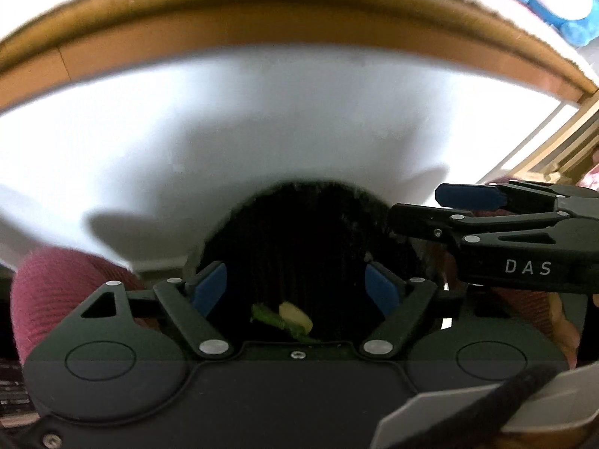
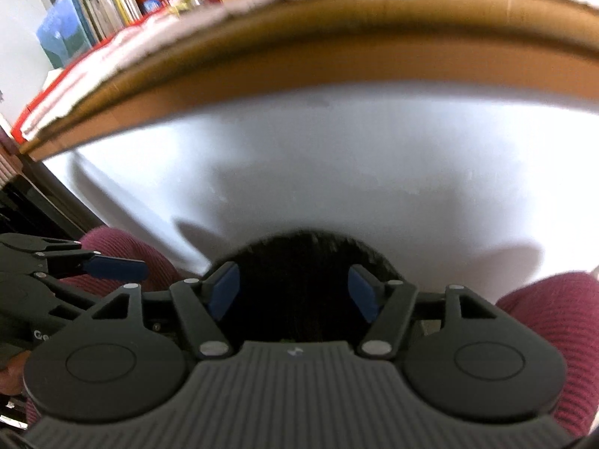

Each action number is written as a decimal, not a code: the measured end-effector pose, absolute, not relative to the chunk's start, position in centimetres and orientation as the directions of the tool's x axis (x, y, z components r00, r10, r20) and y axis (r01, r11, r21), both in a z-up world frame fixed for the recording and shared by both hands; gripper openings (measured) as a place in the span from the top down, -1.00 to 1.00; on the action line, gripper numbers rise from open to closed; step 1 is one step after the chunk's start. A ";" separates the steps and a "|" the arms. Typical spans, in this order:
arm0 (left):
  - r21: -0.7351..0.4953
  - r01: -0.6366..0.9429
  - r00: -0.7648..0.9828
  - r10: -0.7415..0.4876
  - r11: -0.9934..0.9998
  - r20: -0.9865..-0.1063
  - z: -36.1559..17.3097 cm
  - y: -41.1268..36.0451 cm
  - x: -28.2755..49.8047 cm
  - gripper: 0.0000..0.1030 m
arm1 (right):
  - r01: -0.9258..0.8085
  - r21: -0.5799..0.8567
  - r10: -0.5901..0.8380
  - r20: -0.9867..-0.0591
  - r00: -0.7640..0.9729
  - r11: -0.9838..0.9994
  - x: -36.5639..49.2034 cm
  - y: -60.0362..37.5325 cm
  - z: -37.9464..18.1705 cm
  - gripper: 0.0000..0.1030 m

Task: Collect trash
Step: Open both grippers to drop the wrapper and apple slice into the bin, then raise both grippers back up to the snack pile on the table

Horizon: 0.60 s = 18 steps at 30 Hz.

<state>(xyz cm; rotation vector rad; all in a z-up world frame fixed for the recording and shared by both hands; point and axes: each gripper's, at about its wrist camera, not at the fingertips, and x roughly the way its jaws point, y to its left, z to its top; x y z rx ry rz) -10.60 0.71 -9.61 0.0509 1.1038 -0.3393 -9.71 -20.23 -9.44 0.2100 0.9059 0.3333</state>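
Note:
In the left wrist view my left gripper (image 1: 295,284) is open, its blue pads wide apart over a dark round bin opening (image 1: 299,232). A green stalk scrap (image 1: 269,318) and a yellow scrap (image 1: 295,316) lie inside the dark opening, close to the gripper base and not held. My right gripper (image 1: 415,213) reaches in from the right, over the bin's rim. In the right wrist view my right gripper (image 2: 295,288) is open above the same dark opening (image 2: 299,262), with nothing between its pads. The left gripper's blue pad (image 2: 116,267) shows at the left edge.
A white surface (image 1: 262,131) spreads behind the bin, with a cardboard edge (image 1: 299,33) above it. Maroon ribbed fabric on a person (image 1: 56,292) (image 2: 554,318) flanks the bin on both sides. Books on shelves (image 2: 93,15) stand at the far left.

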 end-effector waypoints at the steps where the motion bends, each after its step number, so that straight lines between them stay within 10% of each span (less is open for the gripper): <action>1: -0.128 0.297 0.419 -0.250 0.946 -0.873 -8.9 0.7 -10.8 -0.60 | -0.207 0.317 0.376 -0.717 0.587 0.926 -9.8 -20.3 -8.8 -0.53; 18: -0.160 0.301 0.649 -0.325 0.940 -0.687 0.6 2.5 -11.7 -0.70 | -0.327 0.255 0.410 -0.435 0.802 0.910 -9.8 -21.9 0.2 -0.78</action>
